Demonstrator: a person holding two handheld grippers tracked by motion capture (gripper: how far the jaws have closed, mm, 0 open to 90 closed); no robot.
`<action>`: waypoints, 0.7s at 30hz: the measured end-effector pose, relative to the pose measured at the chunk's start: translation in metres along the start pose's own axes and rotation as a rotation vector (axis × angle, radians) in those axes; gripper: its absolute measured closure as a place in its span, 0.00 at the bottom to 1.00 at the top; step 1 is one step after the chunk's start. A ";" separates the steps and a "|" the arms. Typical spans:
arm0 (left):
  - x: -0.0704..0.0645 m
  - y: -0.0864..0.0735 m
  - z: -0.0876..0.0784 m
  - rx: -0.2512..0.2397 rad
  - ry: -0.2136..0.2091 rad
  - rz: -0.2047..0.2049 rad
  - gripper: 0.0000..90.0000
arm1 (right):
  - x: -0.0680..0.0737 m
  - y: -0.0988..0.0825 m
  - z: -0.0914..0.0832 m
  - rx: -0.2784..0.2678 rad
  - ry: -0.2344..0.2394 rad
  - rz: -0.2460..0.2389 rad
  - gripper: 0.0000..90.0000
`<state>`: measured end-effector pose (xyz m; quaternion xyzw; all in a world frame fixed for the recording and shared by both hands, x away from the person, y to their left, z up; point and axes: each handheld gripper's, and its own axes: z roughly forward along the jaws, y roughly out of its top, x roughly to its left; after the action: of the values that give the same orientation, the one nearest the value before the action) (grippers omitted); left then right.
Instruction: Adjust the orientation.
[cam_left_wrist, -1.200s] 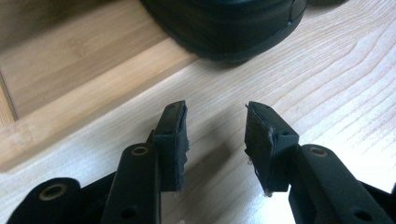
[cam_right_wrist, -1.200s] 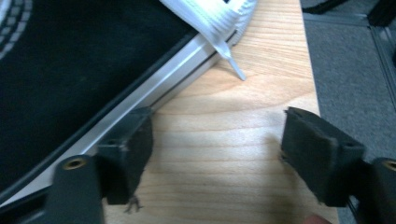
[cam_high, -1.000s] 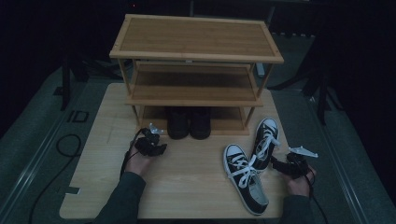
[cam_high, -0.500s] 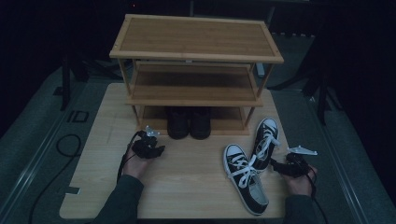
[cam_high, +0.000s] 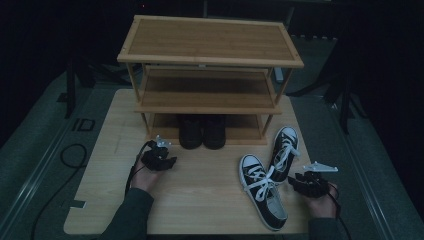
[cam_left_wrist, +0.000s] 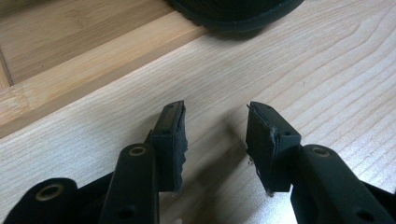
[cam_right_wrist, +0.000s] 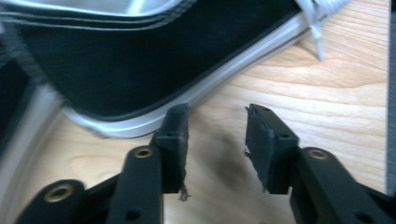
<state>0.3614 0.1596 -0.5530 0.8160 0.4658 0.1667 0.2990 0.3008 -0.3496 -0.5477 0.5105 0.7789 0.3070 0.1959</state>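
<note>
The left gripper (cam_high: 159, 161) rests low over the worktop (cam_high: 210, 200) toward its left edge, just in front of the shoe rack's (cam_high: 210, 65) left leg; its jaws stand apart with bare wood between them, as the left gripper view (cam_left_wrist: 215, 140) shows. A pair of black shoes (cam_high: 202, 131) sits under the rack's lowest shelf, near the middle of the worktop's far side, their toes pointing toward the person. To the right lie two black-and-white sneakers: the near sneaker (cam_high: 264, 192) close to the front edge, the far sneaker (cam_high: 284, 150) angled beside the rack's right leg, their laces meeting. The right gripper (cam_high: 311, 184) sits at the front right corner, just beside the near sneaker. Its jaws have just been closing, yet in the right gripper view (cam_right_wrist: 215, 140) they remain apart over bare wood, the sneaker's white sole rim (cam_right_wrist: 140, 123) close by the left pad.
</note>
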 end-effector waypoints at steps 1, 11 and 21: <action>0.000 0.000 0.000 0.003 0.000 0.001 0.64 | 0.002 -0.001 -0.002 -0.001 0.007 -0.006 0.71; -0.002 -0.002 0.001 0.006 0.001 0.004 0.64 | 0.028 -0.008 -0.014 0.005 0.112 -0.064 0.89; -0.002 -0.003 0.001 0.002 0.000 0.002 0.64 | 0.051 -0.005 -0.010 0.029 0.208 -0.136 0.99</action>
<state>0.3591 0.1588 -0.5555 0.8168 0.4652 0.1664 0.2979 0.2710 -0.3075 -0.5434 0.4246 0.8322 0.3332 0.1272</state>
